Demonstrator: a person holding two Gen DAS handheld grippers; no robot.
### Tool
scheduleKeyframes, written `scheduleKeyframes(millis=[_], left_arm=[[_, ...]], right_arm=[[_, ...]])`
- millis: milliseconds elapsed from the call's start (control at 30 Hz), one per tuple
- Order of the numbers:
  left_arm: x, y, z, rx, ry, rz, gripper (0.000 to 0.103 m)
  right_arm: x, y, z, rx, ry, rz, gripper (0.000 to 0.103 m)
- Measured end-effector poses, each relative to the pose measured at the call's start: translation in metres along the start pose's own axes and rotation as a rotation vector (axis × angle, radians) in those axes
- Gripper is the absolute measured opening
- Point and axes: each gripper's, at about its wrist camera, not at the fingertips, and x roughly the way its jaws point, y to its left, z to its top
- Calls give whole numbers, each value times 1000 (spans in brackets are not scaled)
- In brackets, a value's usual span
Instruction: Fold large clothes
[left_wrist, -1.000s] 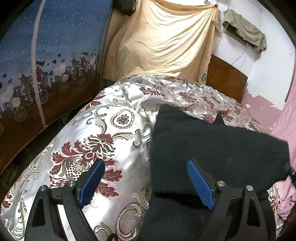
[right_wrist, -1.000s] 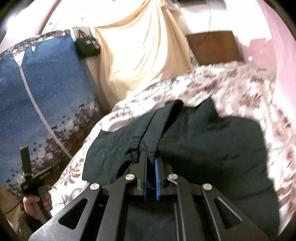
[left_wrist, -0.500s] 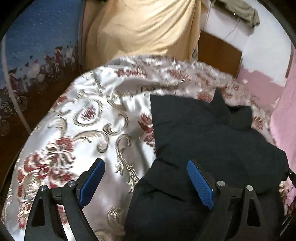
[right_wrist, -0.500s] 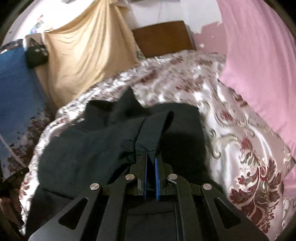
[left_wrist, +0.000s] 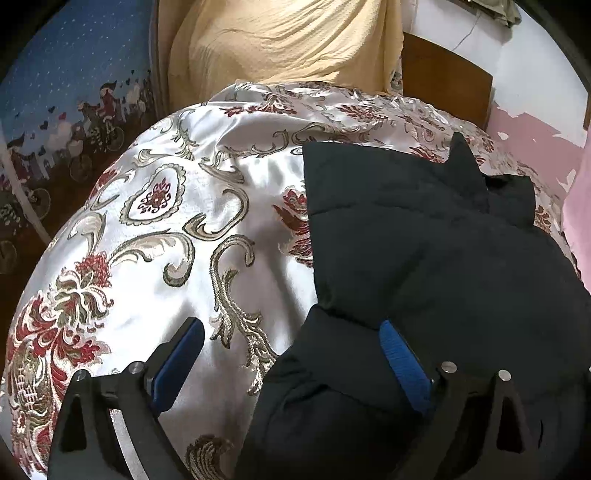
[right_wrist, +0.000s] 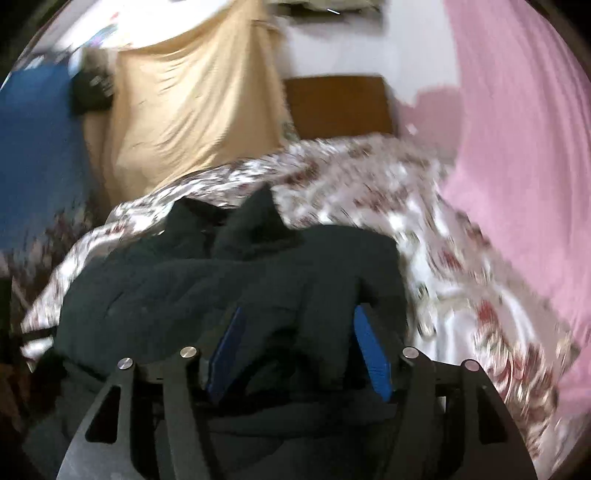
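Tools (left_wrist: 291, 354) (right_wrist: 297, 350) spread above jacket (left_wrist: 424, 240)

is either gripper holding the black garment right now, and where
Nothing is held. The right gripper has open jaws around a fold of the black garment, not clamped. The left gripper is open too.

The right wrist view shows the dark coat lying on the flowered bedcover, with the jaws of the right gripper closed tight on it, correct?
Not quite. In the right wrist view the right gripper has its jaws open, not closed, over the dark coat on the flowered bedcover.
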Motion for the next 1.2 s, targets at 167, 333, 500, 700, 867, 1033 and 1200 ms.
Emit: scheduleKeyframes(millis=[167,333,500,700,867,1033,1200], left_arm=[[7,1,0,-1,4,9,100],[15,1,-4,-1,24,23,103],[19,-2,-8,14,21,41,103],[21,-3,-10,16,17,44,103],[21,-3,-10,15,17,43,103],[22,-3,-10,10,16,41,103],[22,-2,-10,10,15,41,103]], right_arm=[[20,30,-6,-150,56,-24,57],[54,32,-19,-175,186,-45,67],[62,23,-25,-129,216,-25,72],[65,25,-28,-135,233,-29,74],[70,25,-29,-130,241,-27,76],[73,24,-28,-123,245,-37,82],[75,22,-28,-109,251,-44,89]])
